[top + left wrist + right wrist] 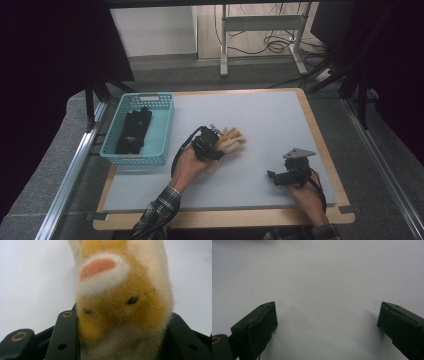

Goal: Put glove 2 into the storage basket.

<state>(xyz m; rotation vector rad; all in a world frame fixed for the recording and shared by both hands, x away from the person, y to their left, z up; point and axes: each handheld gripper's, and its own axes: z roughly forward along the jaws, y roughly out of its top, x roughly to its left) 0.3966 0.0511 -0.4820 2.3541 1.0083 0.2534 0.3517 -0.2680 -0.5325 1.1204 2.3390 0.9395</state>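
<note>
Plush toy (120,307) clamped between left claw (216,145) jaws; right claw (327,322) spread wide over mat.

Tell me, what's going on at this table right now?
A person works two hand-held grippers over a grey table. The left gripper is shut on a fuzzy cream-and-orange plush glove, its black jaws pressed against both sides of it. The right gripper rests open over bare table, holding nothing. A turquoise plastic basket at the left already holds black fabric items.
</note>
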